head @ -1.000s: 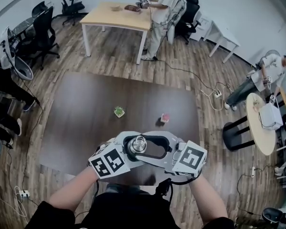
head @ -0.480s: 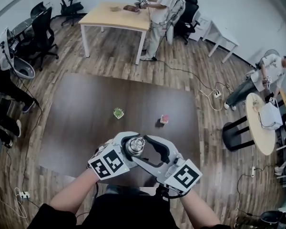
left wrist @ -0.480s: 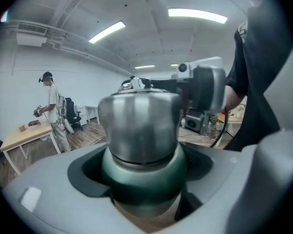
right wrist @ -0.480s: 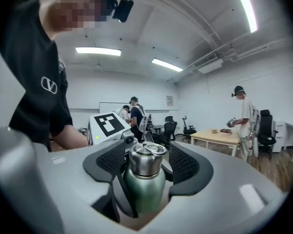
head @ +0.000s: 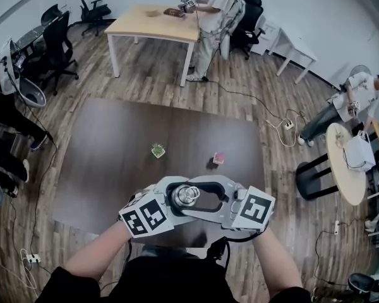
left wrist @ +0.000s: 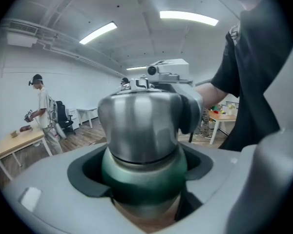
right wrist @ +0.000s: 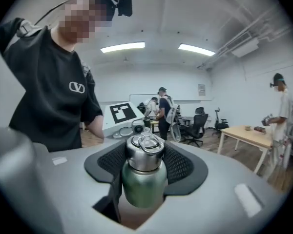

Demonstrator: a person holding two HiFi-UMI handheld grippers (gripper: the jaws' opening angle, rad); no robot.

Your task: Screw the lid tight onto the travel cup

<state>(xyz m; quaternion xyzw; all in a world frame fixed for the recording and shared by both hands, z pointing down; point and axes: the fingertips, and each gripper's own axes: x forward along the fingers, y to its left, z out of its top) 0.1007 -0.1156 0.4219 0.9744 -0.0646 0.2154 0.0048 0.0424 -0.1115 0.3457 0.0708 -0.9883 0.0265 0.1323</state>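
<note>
Above the near edge of the dark table [head: 114, 150] I hold the travel cup upright between both grippers. Its body [left wrist: 144, 172] is green and its lid [head: 188, 195] is silver steel with a ring handle on top [right wrist: 145, 141]. My left gripper [head: 175, 199] comes in from the left and is shut on the green body [right wrist: 144, 182]. From the right, my right gripper [head: 203, 197] has its black ribbed pads [right wrist: 178, 162] pressed against either side of the lid [right wrist: 145, 155]. The cup's base is hidden behind the jaws.
A small green potted plant [head: 158, 149] and a small pink object [head: 219, 158] stand mid-table. One person stands at a wooden table [head: 155, 21] at the back, and another sits by a round table [head: 344, 169] at the right. Office chairs [head: 57, 40] stand at the left.
My right gripper swung round the lid toward me half a second ago, then swung back out to the right. The left gripper and the cup have barely moved.
</note>
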